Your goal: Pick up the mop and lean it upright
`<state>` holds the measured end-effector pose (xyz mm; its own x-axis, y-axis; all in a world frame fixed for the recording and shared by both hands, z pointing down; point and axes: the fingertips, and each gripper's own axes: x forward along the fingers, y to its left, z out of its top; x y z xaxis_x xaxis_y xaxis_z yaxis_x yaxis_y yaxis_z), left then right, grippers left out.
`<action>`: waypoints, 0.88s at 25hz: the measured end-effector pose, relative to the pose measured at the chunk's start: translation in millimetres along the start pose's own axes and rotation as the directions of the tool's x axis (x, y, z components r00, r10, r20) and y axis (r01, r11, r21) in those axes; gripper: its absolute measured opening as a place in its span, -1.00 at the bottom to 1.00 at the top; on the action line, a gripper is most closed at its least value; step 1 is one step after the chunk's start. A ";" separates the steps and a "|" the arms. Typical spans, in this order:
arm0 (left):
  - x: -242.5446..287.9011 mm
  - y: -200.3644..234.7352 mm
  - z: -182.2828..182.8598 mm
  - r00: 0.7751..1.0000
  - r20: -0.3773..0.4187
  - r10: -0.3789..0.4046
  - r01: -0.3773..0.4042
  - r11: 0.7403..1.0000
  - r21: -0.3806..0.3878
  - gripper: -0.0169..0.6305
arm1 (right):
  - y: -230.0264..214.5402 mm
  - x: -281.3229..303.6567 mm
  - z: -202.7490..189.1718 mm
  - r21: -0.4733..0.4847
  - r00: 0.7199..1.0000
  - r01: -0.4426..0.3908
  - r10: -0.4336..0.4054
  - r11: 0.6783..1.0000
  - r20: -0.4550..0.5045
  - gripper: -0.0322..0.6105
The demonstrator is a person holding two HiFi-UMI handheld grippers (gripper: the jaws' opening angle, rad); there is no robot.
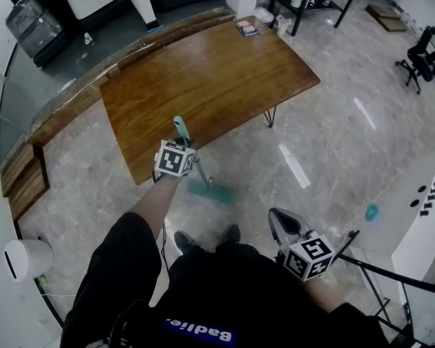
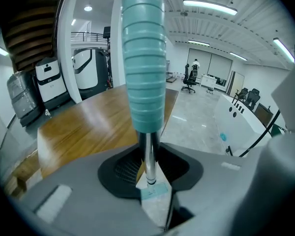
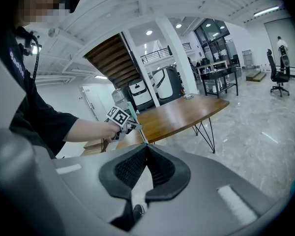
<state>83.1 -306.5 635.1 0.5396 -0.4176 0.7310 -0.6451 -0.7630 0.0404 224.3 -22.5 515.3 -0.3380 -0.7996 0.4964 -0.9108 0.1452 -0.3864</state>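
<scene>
Mop [image 1: 191, 153] stands tilted on the floor [image 1: 333, 143] beside the table [image 1: 210, 78], head down. Left gripper [image 2: 148, 173] pinches its metal pole below the teal grip. Right gripper [image 3: 146, 154] jaws pressed together, empty, well apart from the mop.

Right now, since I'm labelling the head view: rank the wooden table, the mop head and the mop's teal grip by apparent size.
1. wooden table
2. mop head
3. teal grip, which looks smallest though it is nearer the camera
</scene>
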 end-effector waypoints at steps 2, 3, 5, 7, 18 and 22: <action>5.7 1.7 5.4 1.000 0.005 -0.003 0.003 1.000 0.010 -0.56 | -3.8 -1.1 -1.2 0.009 1.000 0.011 -0.011 1.000 0.000 -0.89; 8.0 2.2 7.8 1.000 0.009 -0.007 0.007 1.000 0.013 -0.56 | -6.1 -2.0 -1.8 0.015 1.000 0.017 -0.017 1.000 0.001 -0.89; 11.7 1.1 11.8 0.999 0.019 -0.028 0.028 1.000 0.004 -0.56 | -11.5 -4.7 -3.1 0.028 1.000 0.029 -0.030 0.999 0.004 -0.89; 13.5 -0.2 12.6 0.999 0.020 -0.050 0.051 0.998 -0.042 -0.57 | -16.5 -7.0 -3.2 0.035 0.999 0.039 -0.039 0.999 0.010 -0.89; -22.8 -16.6 -23.5 0.993 -0.080 -0.092 0.079 0.984 -0.158 -0.57 | -22.7 -5.2 8.7 0.027 0.999 -0.005 0.003 1.000 0.043 -0.89; -45.7 -20.5 -36.4 0.991 -0.084 -0.101 0.083 0.979 -0.188 -0.56 | -18.3 0.9 9.5 0.019 0.998 -0.039 0.038 0.999 0.045 -0.89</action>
<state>52.0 -253.8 625.7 0.5545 -0.2959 0.7778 -0.6882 -0.6886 0.2286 242.9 -31.5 515.4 -0.3618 -0.8187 0.4459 -0.8923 0.1655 -0.4201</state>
